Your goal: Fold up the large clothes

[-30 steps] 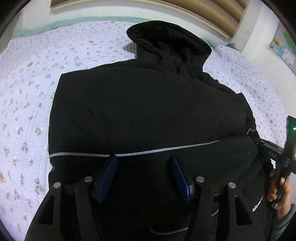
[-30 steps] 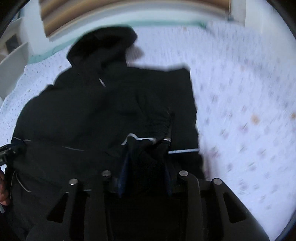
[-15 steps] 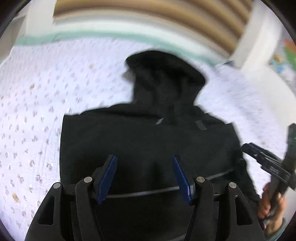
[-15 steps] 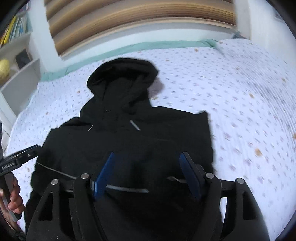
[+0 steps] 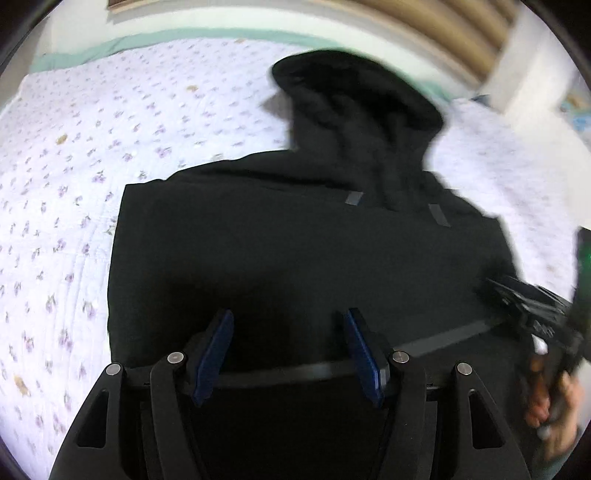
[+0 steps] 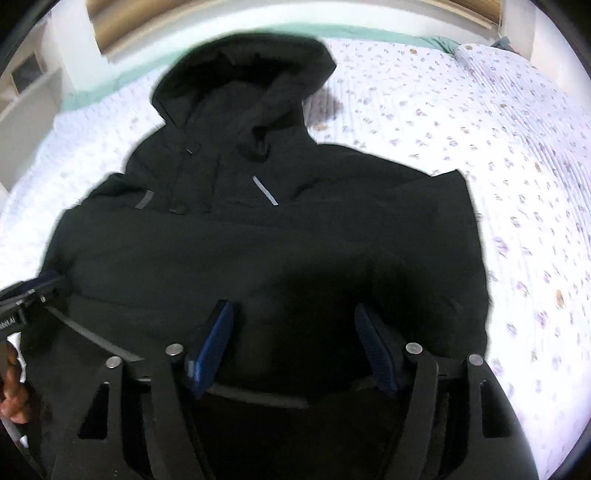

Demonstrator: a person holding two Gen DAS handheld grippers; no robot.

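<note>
Now the left hand-held gripper [image 5: 288, 354] hangs spread over the black jacket [image 6: 258, 251] on the bed [image 6: 517, 155]; the right hand-held gripper [image 6: 295, 347], nothing between its pads, is closing

1. The black jacket [image 6: 280, 251] is matt cloth, soft and puffy, with slightly shiny grey strips near the collar and across the body.
2. The bed [image 5: 74, 155] carries a quilted cloth cover, matt, stitched in fine ribs, printed with small purple flowers.
3. The left tongs [image 5: 288, 354] have matt black plastic arms, bright metal pins at the joints and blue ribbed pads [image 5: 216, 354] that look rubbery.
4. The right tongs [image 6: 295, 350] are built alike: matt black plastic, round metal pins, rough blue pads [image 6: 214, 347].
5. The headboard [image 5: 436, 33] looks like wooden slats with a dull finish.
</note>
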